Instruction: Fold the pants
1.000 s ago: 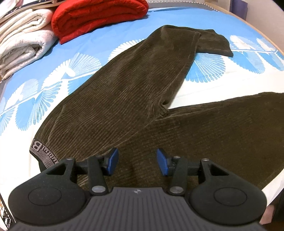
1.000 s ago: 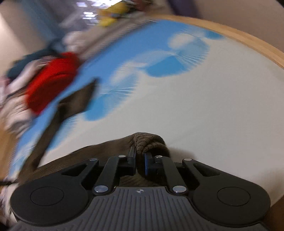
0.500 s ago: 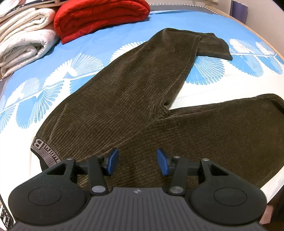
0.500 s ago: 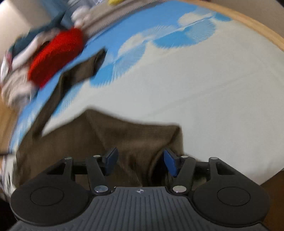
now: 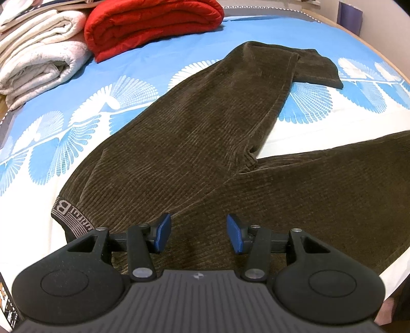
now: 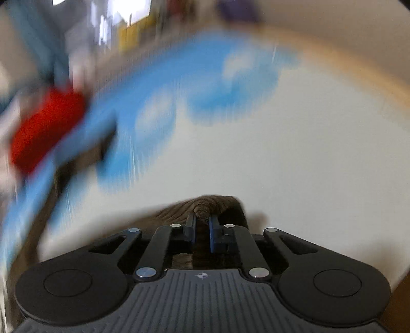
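Note:
Dark brown corduroy pants lie spread on a blue and white bed sheet, one leg running up to the far right, the other leg going off to the right. A lettered waistband shows at the lower left. My left gripper is open and empty, hovering above the seat of the pants. My right gripper is shut on a bunched fold of the pants fabric. The right wrist view is heavily motion-blurred.
A folded red blanket and folded white blankets lie at the far left of the bed. A wooden bed rim curves along the right. The red blanket shows blurred in the right wrist view.
My right gripper was open over the leg end half a second ago; it has shut on the fabric again and is moving fast. The left gripper has barely moved.

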{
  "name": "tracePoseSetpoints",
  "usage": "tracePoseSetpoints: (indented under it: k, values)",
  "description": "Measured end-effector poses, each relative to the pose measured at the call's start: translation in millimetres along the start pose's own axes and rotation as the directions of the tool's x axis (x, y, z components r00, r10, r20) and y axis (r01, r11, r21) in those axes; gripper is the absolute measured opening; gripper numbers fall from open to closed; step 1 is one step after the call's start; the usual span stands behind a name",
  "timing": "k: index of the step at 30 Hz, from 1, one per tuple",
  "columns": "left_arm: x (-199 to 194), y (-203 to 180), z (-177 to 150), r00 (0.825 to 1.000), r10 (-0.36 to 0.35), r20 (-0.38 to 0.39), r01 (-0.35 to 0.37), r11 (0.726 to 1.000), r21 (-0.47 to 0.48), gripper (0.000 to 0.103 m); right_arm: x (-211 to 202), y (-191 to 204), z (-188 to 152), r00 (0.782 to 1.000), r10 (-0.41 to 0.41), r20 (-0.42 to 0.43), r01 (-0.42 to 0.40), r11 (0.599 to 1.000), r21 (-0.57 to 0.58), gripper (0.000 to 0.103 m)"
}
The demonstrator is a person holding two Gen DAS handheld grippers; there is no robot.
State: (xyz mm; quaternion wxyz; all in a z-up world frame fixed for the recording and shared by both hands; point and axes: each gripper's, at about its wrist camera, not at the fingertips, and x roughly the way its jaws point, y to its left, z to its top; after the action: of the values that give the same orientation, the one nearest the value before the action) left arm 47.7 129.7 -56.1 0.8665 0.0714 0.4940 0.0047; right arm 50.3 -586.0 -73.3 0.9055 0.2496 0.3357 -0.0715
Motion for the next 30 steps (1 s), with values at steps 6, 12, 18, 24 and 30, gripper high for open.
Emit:
tracePoseSetpoints:
  k: [6,12,18,24,30]
  values:
    - [0.1,3.1,-3.0,1.0,0.003,-0.007,-0.003,1.0,-0.009,0.053,4.8,9.6,-4.7,0.971,-0.238,0.036,0.24,0.969,-0.061,0.05]
    - [-0.4,33.1,-10.5,1.0,0.019,-0.023,-0.022,0.994,-0.103,0.054,37.1,-10.2,-36.1,0.871,-0.421,-0.254,0.395,0.907,-0.145,0.053]
    - [9.1,77.8,-26.8,0.992,0.064,-0.11,-0.089,0.968,-0.234,0.055,44.6,-2.3,-56.7,0.831,-0.469,-0.298,0.409,0.879,-0.245,0.048]
    - [13.9,83.2,-35.7,0.987,0.068,-0.146,-0.1,0.97,-0.223,0.055,45.2,-1.2,-50.4,0.794,-0.541,-0.277,0.47,0.835,-0.286,0.002]
    - [4.8,71.8,-29.2,0.997,0.028,-0.074,-0.044,0.974,-0.224,0.055,28.6,22.2,-45.2,0.853,-0.493,-0.172,0.428,0.849,-0.309,0.018]
